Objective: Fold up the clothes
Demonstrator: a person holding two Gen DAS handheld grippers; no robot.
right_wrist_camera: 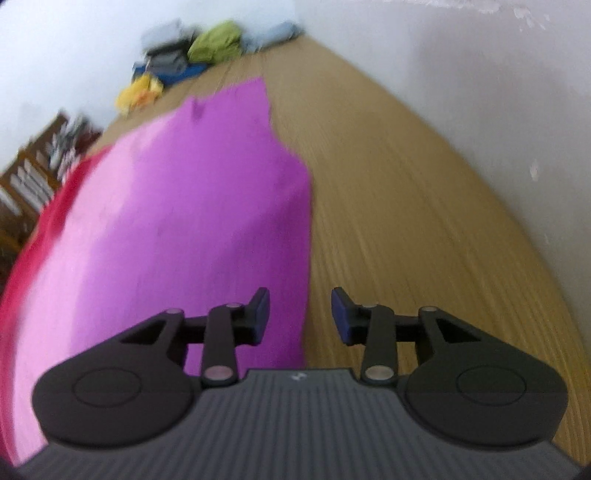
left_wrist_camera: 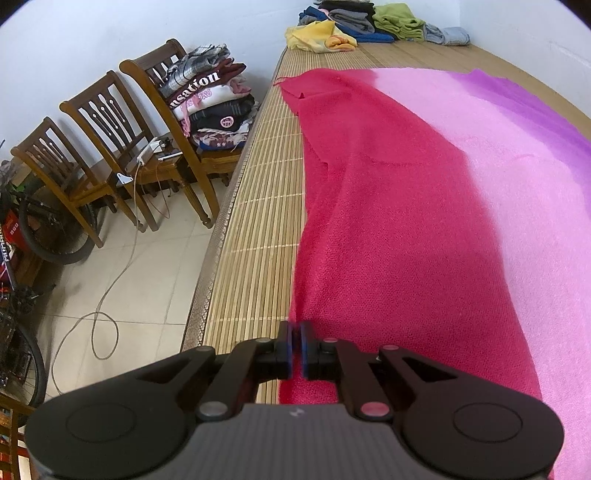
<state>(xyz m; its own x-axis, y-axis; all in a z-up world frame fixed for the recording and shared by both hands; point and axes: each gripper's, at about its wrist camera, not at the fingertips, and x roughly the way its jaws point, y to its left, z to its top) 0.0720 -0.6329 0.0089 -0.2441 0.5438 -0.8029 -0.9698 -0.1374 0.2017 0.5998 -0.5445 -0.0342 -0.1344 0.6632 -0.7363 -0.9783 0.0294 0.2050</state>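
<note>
Left wrist view first: the left tongs (left_wrist_camera: pixel 294 332) sit low over the near left edge of a big cloth (left_wrist_camera: pixel 424 206) that runs from red through light pink to purple. Their two blue pads are drawn almost together, with only a thin slit between them, right at the red hem; a sliver of red seems to lie in that slit, so they appear to be pinching the cloth's edge. The cloth is spread flat over a bamboo mat (left_wrist_camera: pixel 258 206) on a bed, and a bare strip of mat shows along its left side. At the far end of the mat, against the wall, lies a heap of clothes (left_wrist_camera: pixel 369 26) in yellow, blue, grey and green. Off the bed to the left stand three wooden chairs (left_wrist_camera: pixel 110 147) on a tiled floor; the nearest to the bed carries a stack of folded garments (left_wrist_camera: pixel 214 103). A cable (left_wrist_camera: pixel 107 295) trails across the tiles, and part of a bicycle (left_wrist_camera: pixel 26 229) shows at the far left.

Right wrist view, blurred: the right tongs (right_wrist_camera: pixel 300 314) are spread wide and hold nothing. They hover above the right edge of the cloth (right_wrist_camera: pixel 192 221), one pad over the purple part, the other over bare mat (right_wrist_camera: pixel 406 240). The clothes heap (right_wrist_camera: pixel 184 59) is a smear by the far wall.
</note>
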